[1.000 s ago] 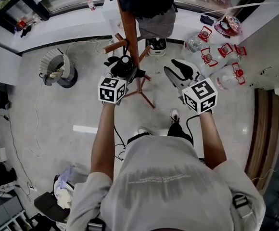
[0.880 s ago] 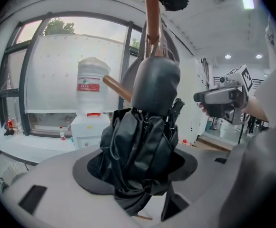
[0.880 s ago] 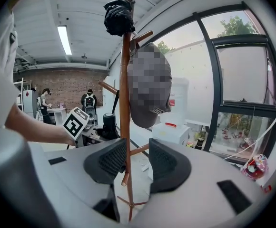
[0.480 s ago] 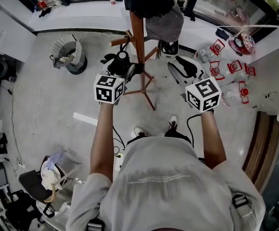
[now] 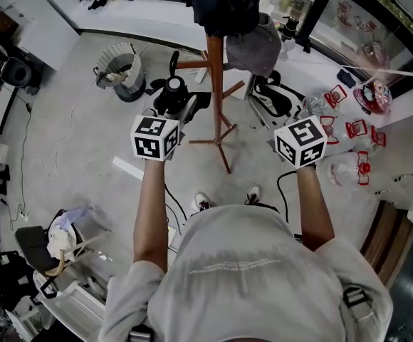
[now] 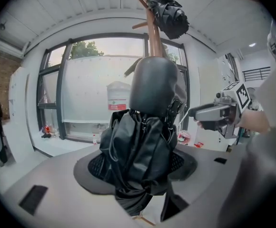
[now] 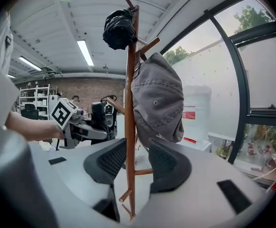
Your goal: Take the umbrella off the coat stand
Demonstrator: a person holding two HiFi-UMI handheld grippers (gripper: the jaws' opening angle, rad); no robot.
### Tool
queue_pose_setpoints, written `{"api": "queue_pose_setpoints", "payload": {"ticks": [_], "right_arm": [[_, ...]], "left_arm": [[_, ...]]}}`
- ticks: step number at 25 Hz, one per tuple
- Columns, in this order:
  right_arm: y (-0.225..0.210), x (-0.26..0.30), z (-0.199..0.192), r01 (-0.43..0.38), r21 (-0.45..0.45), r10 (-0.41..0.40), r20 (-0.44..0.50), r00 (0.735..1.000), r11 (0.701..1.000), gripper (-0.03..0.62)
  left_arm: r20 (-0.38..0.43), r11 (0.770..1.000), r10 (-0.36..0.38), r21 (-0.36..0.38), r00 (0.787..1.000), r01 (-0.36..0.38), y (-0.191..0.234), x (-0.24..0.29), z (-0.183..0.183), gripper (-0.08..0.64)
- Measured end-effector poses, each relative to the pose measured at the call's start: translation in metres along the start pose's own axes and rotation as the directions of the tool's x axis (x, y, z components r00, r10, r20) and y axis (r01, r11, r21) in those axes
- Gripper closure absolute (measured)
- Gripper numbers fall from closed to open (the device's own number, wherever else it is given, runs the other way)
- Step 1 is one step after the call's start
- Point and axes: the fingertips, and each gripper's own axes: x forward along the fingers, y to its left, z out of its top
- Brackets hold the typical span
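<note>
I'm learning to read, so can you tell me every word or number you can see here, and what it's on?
Nothing here reads clearly.
Red and white label on the white container behind the window: too blurred.
Print on the person's grey shirt: too small.
Marker cubes: black and white patterns, no letters.

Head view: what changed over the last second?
The left gripper, shut on the folded black umbrella, drew it leftward, away from the pole of the coat stand. Unchanged: its grip, the right gripper open and empty, the grey cap on the stand.
</note>
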Motion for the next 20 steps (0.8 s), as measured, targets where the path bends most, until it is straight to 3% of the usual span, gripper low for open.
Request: {"api": "queue_pose_setpoints", "payload": {"ticks": [7,14,20], "right_arm": [[0.008,0.018,0.018,-0.091,-0.029,0.092,0.039,0.995,0.995,0.434],[0.040,0.036,0.030,-0.201,-0.069,0.205,0.062,0.977,0.977,0.451],[0.066,0.046,0.040,-0.247,-0.082,0.255,0.098,0.962,0.965,0.527]], "left_arm": [[0.064,0.993,0.118,-0.023,0.991,-0.117,0.012,-0.039,0.021,0.285],[0.120,0.968,0.249,-0.041,0.961,-0.246,0.021,-0.091,0.025,0.287],[0.107,0.945,0.325,-0.074,0.939,-0.319,0.024,-0.134,0.012,0.287]]}}
